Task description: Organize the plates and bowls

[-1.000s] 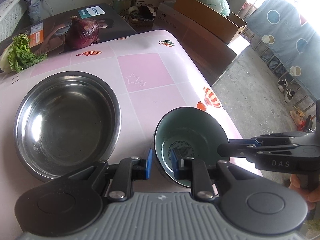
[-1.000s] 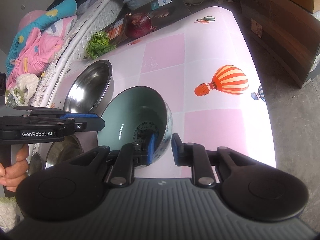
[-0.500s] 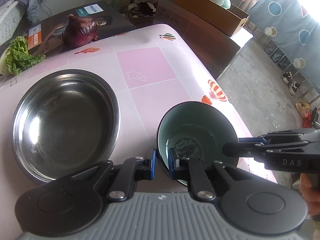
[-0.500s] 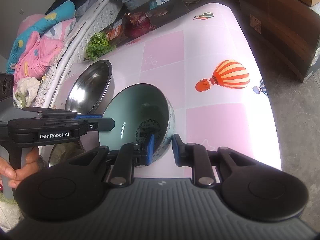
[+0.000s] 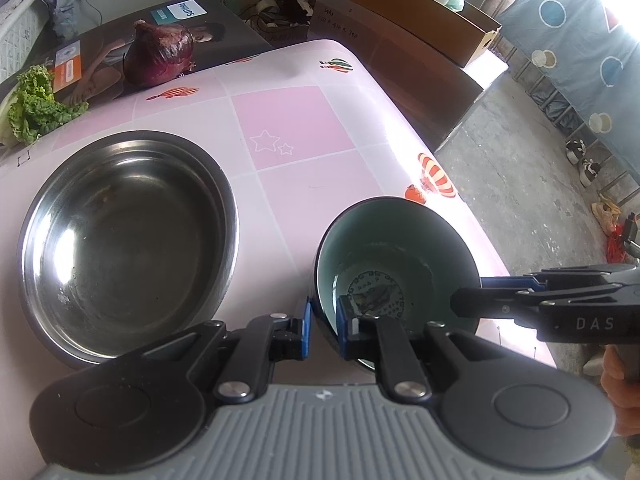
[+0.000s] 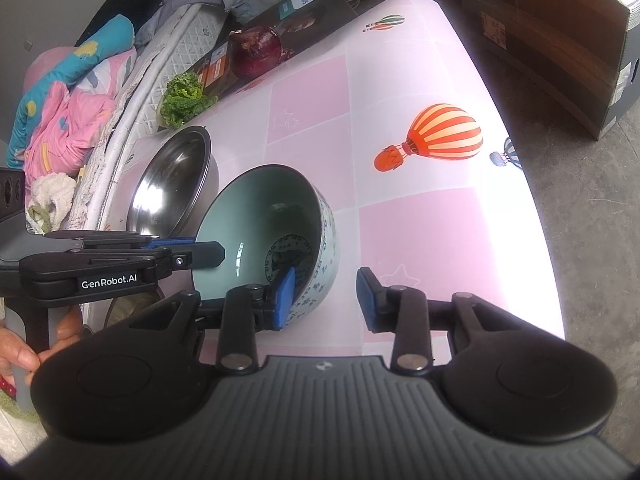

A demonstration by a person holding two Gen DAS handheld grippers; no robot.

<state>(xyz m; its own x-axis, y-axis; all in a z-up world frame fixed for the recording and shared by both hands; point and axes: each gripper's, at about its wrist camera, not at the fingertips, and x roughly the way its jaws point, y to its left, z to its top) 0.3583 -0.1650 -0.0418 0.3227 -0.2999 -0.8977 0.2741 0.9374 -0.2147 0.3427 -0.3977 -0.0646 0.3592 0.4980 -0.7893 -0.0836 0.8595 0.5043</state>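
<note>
- My left gripper point(image 5: 322, 328) is clamped on the near wall of the ceramic bowl point(image 5: 394, 256), one blue pad inside the rim and one outside, the two drawn tight together on it.
- That bowl, pale green inside with a dark round print at its bottom and blue flecks on the outside, sits tilted near the edge of the table point(image 5: 296, 128), its mouth leaning toward the steel bowl point(image 5: 124, 236).
- My right gripper point(image 6: 326, 298) has just been opening: its jaws stand apart, the left pad down inside the bowl against the inner wall and the right pad clear of the outside wall, with the wall between them.
- The steel bowl is just beside the ceramic one, upright on the pink-and-white cloth.
- Another steel rim shows under my left gripper in the right wrist view, but I cannot tell what it is.
- At the far end of the table a red onion point(image 5: 160, 52) rests on a dark printed box point(image 5: 224, 36), with lettuce point(image 5: 34, 108) beside it.
</note>
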